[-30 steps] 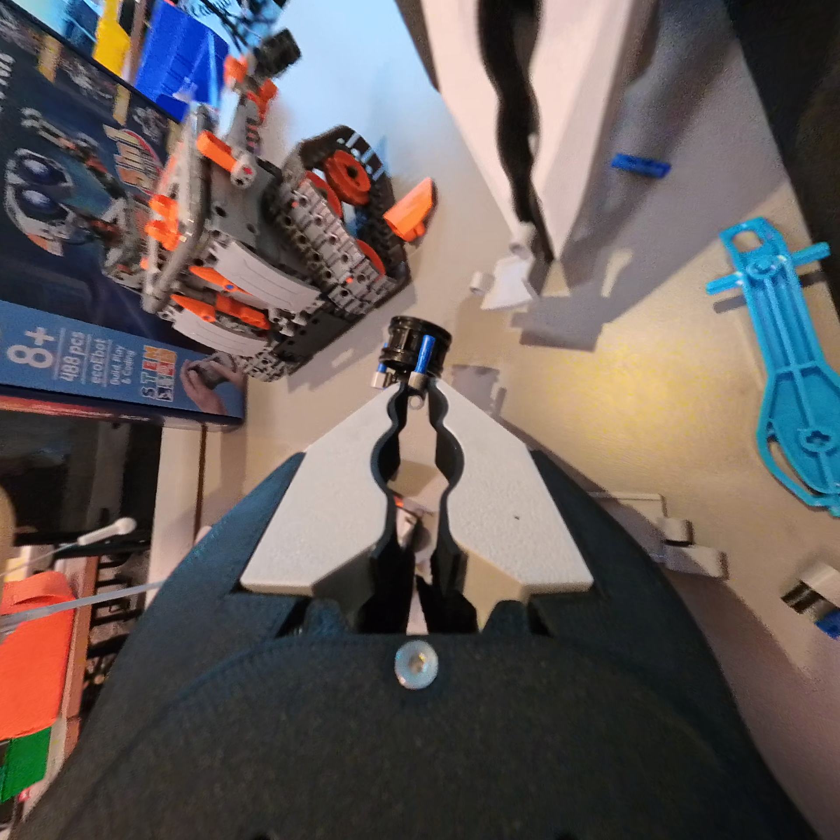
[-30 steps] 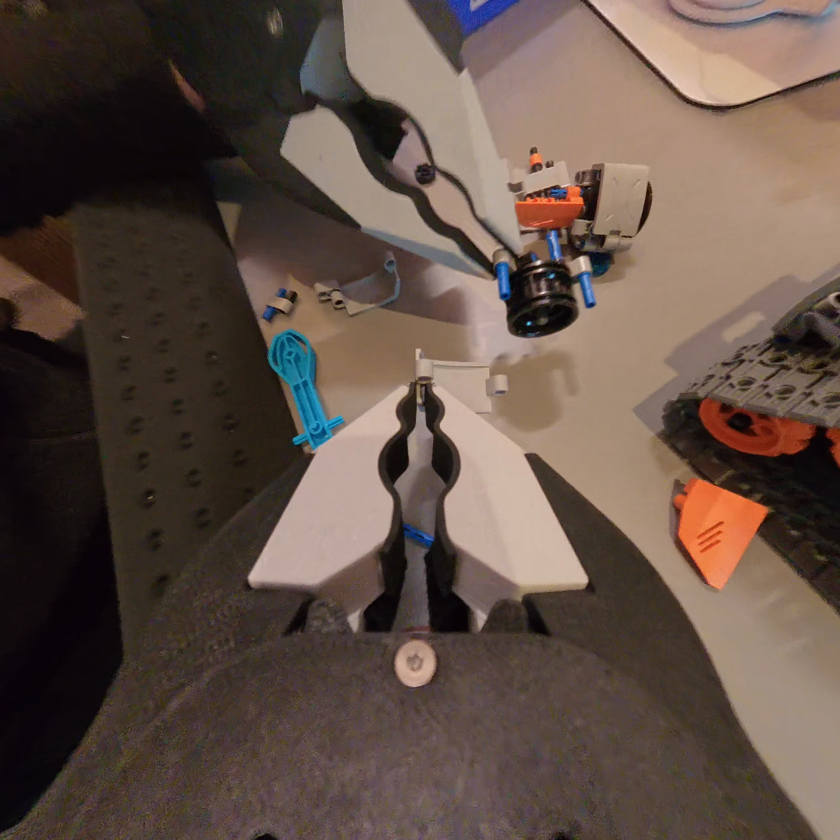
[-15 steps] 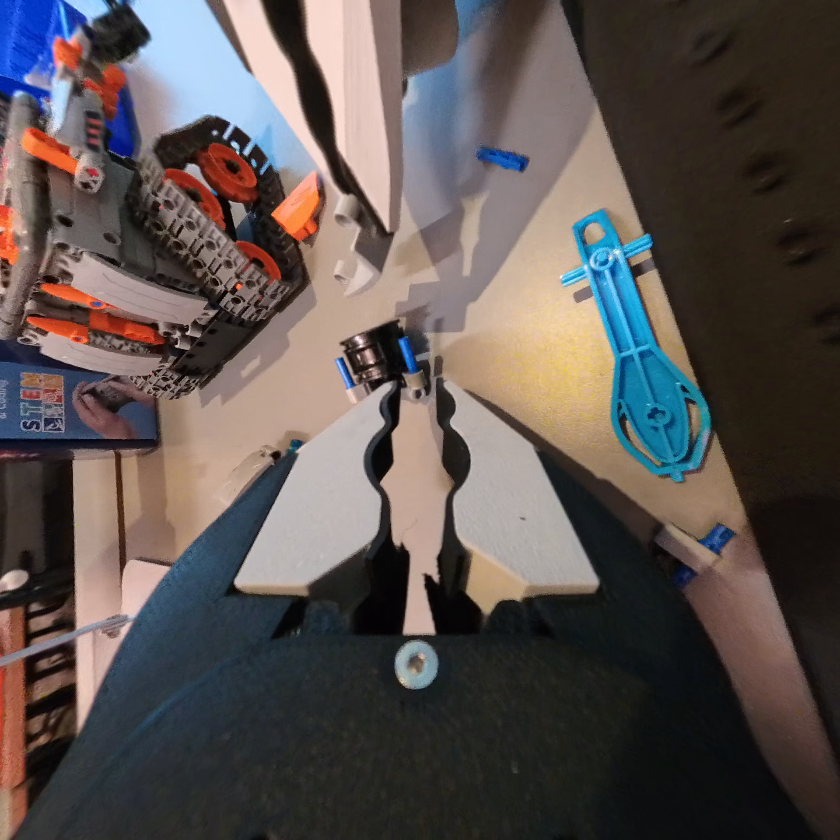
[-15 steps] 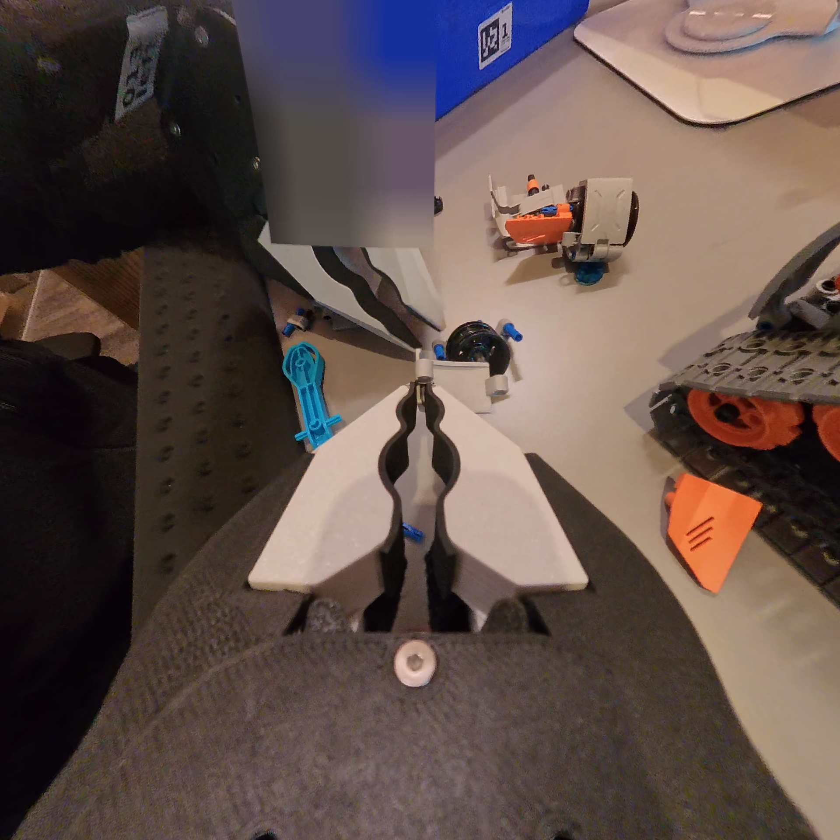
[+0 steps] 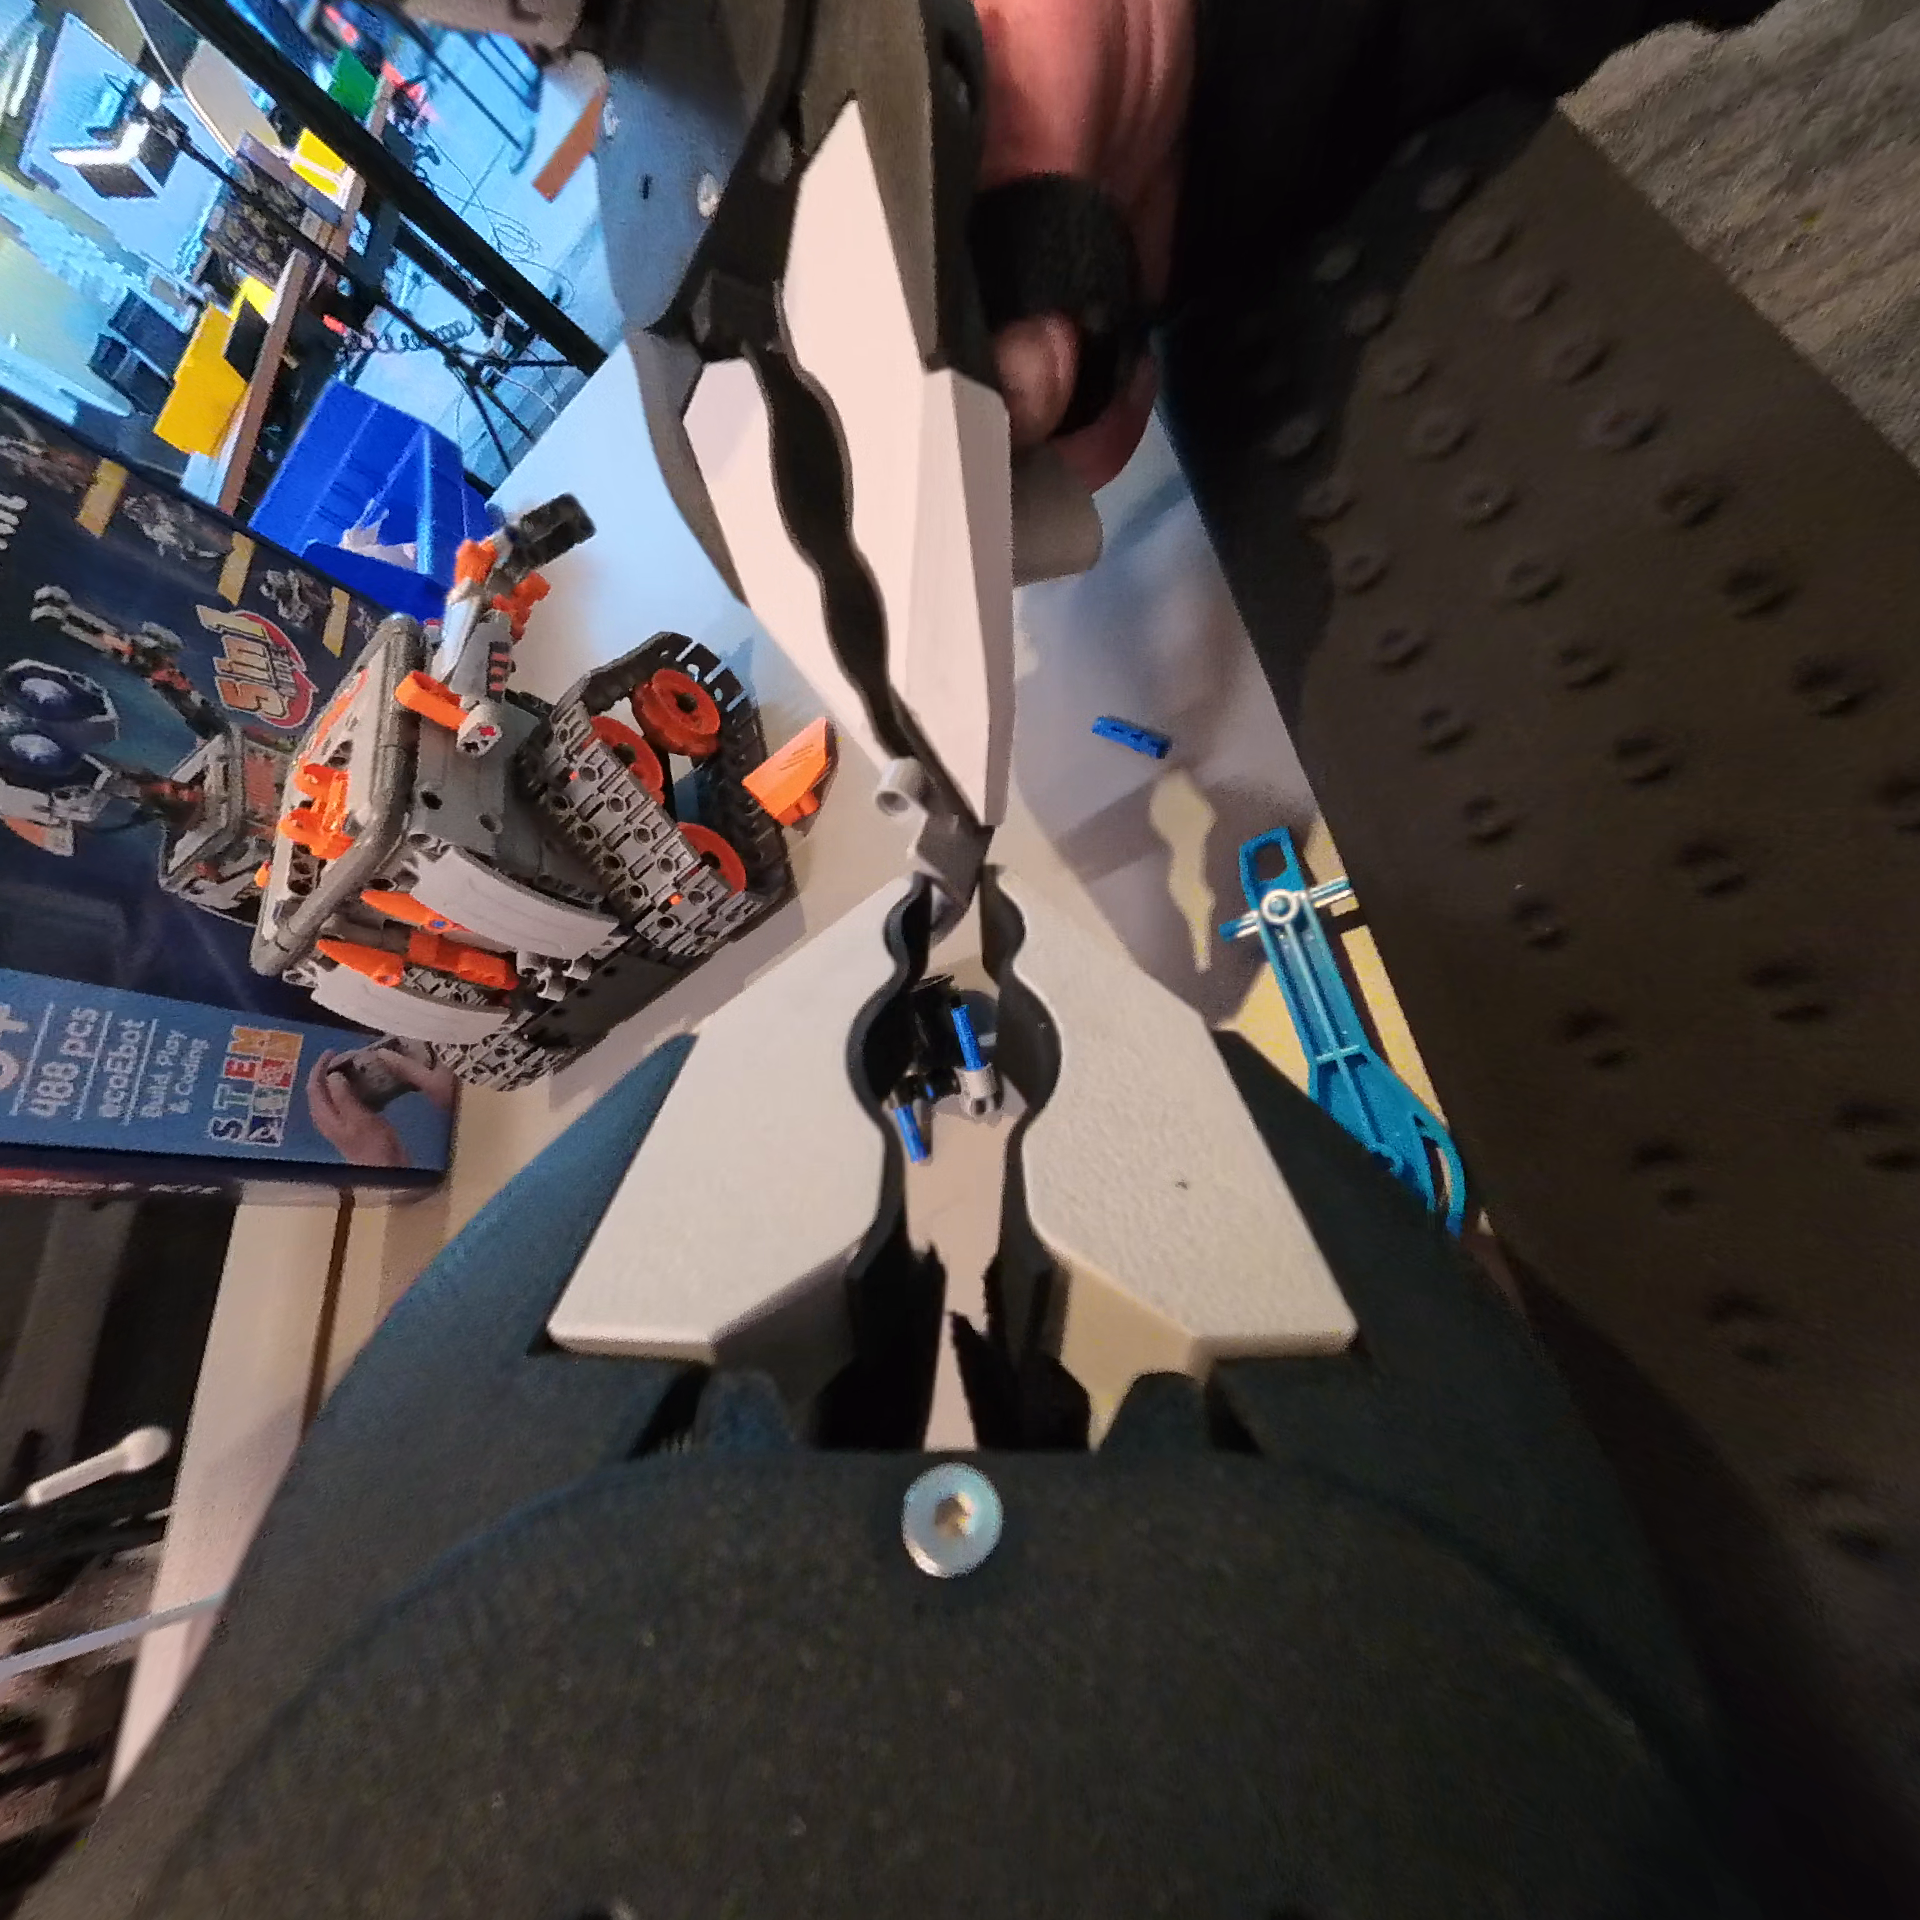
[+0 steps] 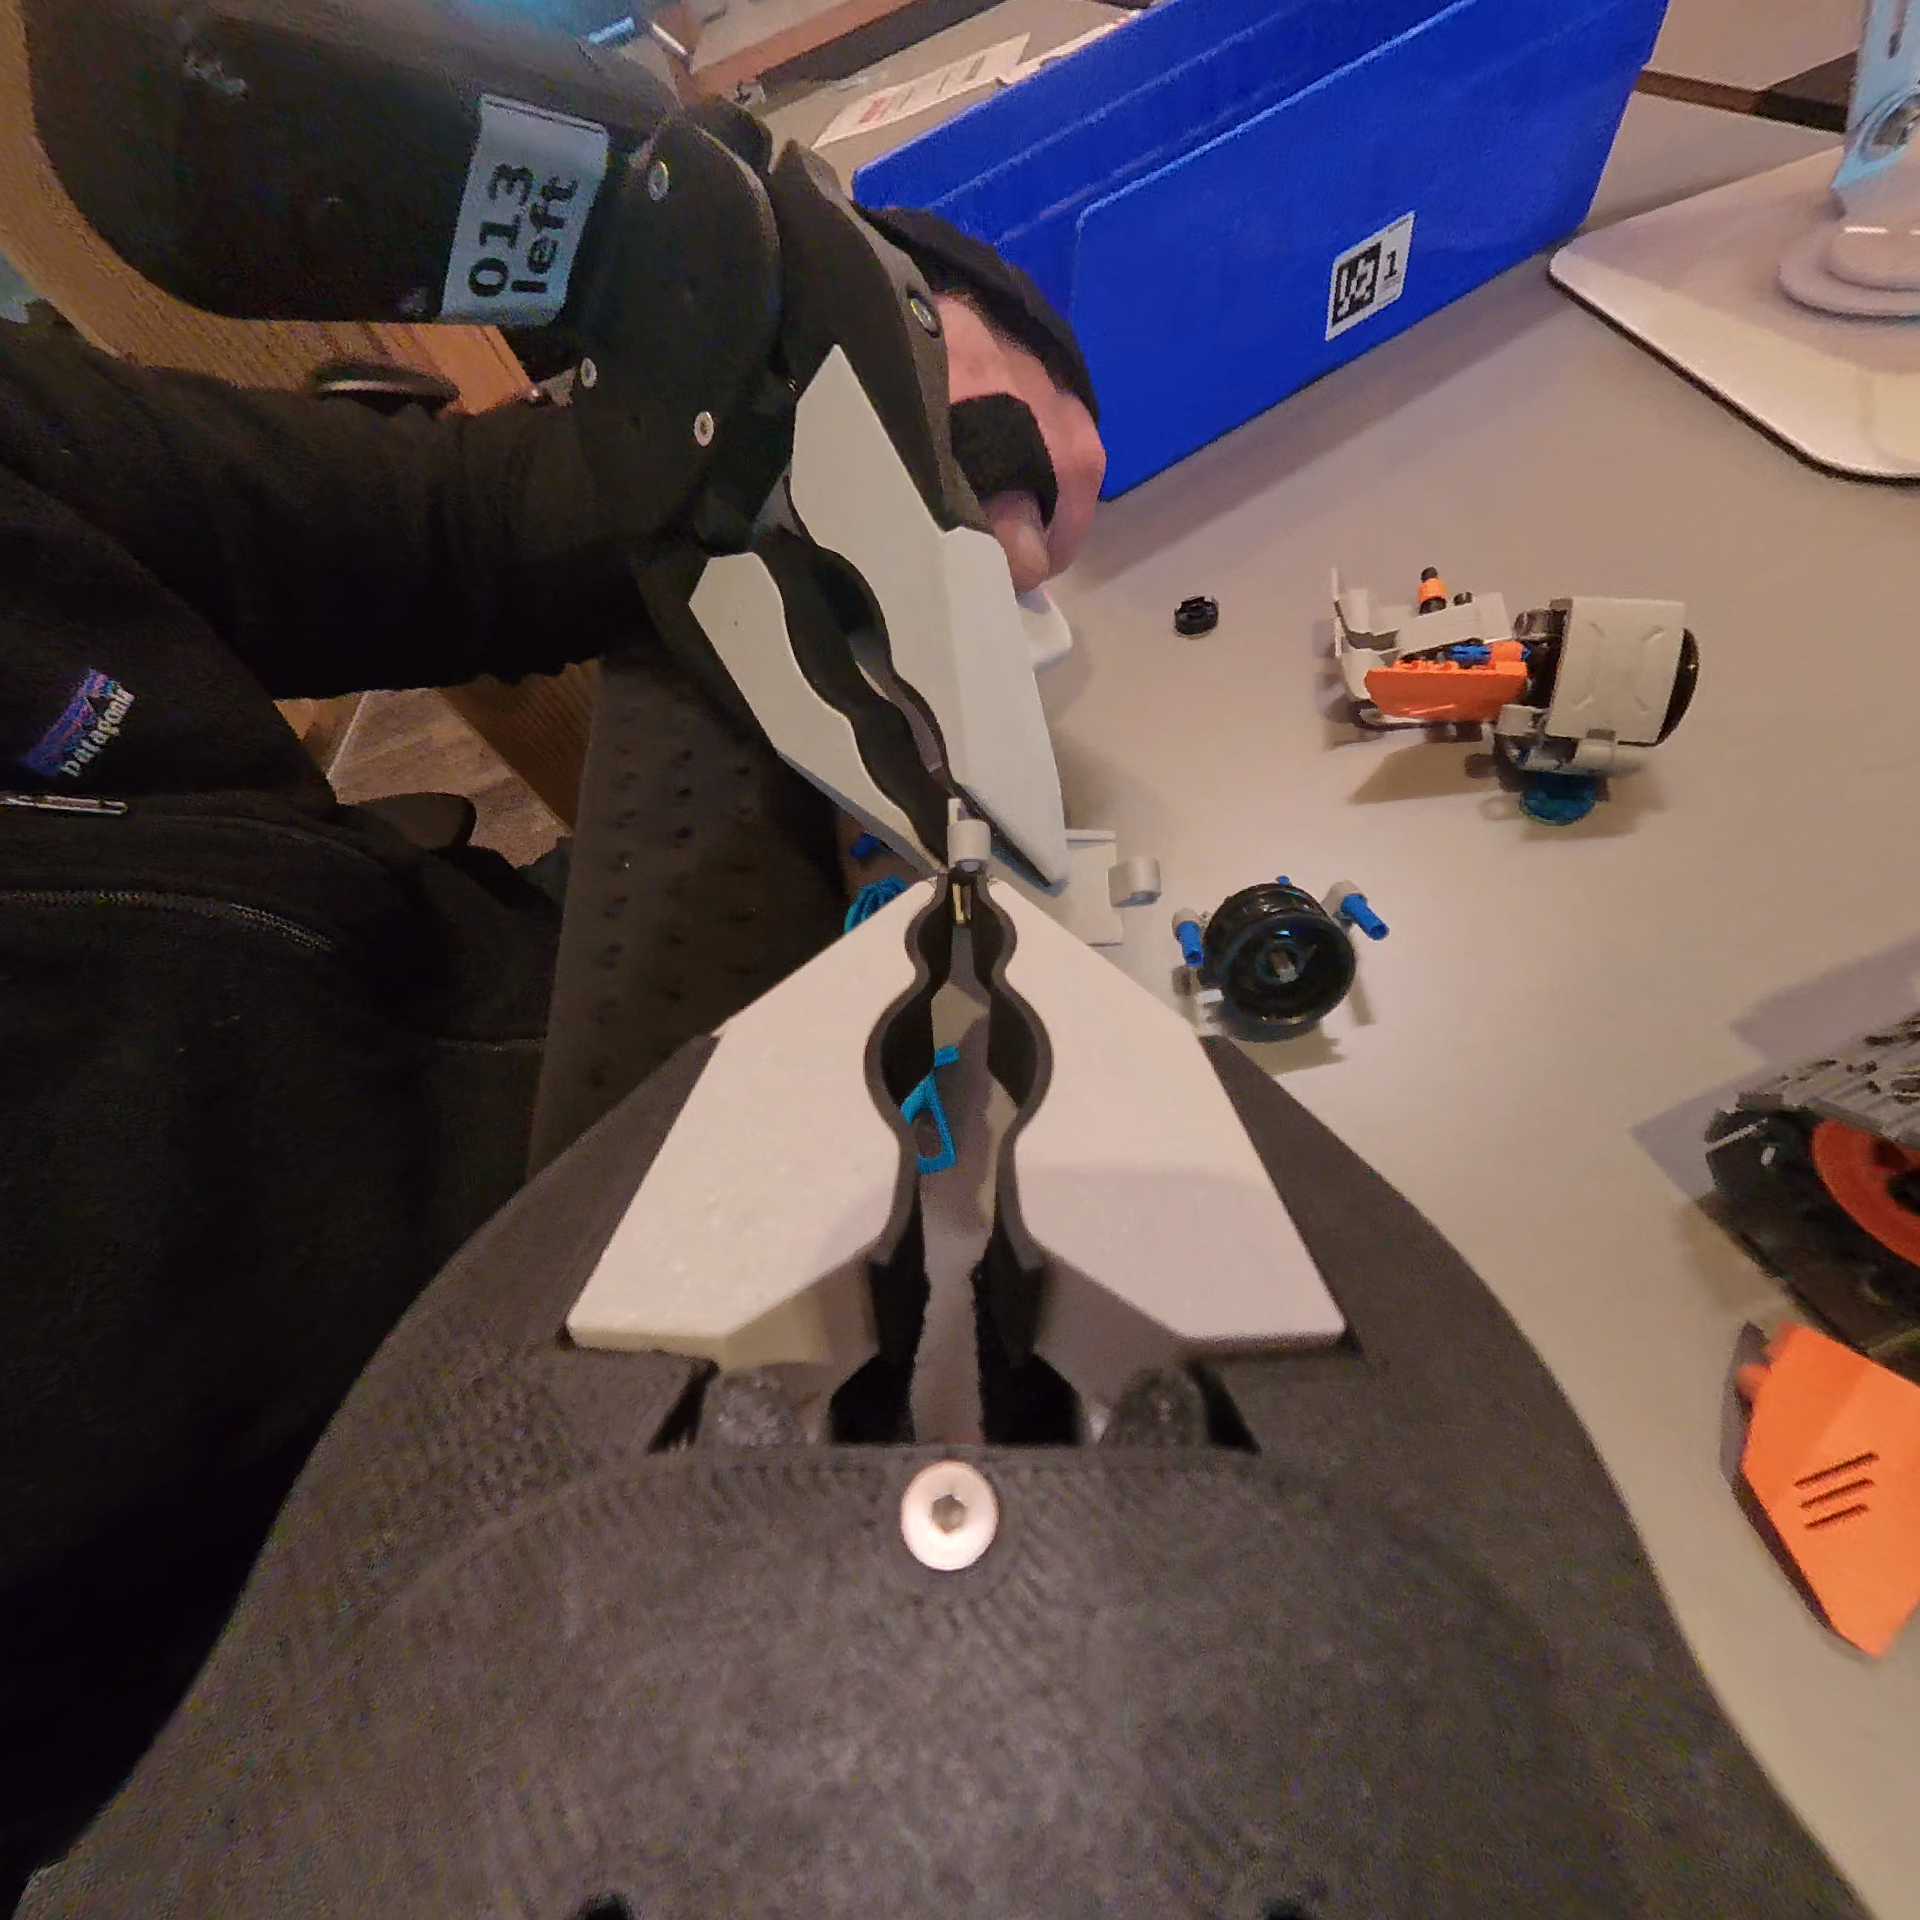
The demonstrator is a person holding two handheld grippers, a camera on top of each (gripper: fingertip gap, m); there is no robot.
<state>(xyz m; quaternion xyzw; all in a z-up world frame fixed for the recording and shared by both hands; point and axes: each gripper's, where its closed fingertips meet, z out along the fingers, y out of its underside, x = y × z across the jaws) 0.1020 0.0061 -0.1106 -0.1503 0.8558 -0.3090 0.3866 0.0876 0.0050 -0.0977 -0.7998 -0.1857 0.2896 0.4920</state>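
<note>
The right gripper [image 6: 961,902] is pressed together on the thin edge of a small grey panel piece [image 6: 1096,883], which sits at the centre of its view, lifted off the table [image 6: 1507,1143]. The left gripper [image 5: 951,899] meets it tip to tip. Its jaws are narrowly parted with the same piece between them, but the pictures don't show whether they bear on it. With so little of the piece caught at the very tips, a small twist by either hand could lever it out. It would then drop towards the black wheel with blue pins [image 6: 1278,961] just right of centre. If both grippers grip and pull at slightly different angles, the thin panel could bend, or the fingers could knock together. Further out, a blue plastic tool [image 5: 1340,1060] lies right of centre in the left wrist view, beside a dark dimpled surface. A tracked model [image 5: 520,862] stands at centre left in front of a printed box [image 5: 156,935]. In the right wrist view an orange wedge [image 6: 1829,1475] lies at the lower right, and a small grey and orange assembly [image 6: 1517,675] at the upper right. A loose piece could skid in among any of these.
</note>
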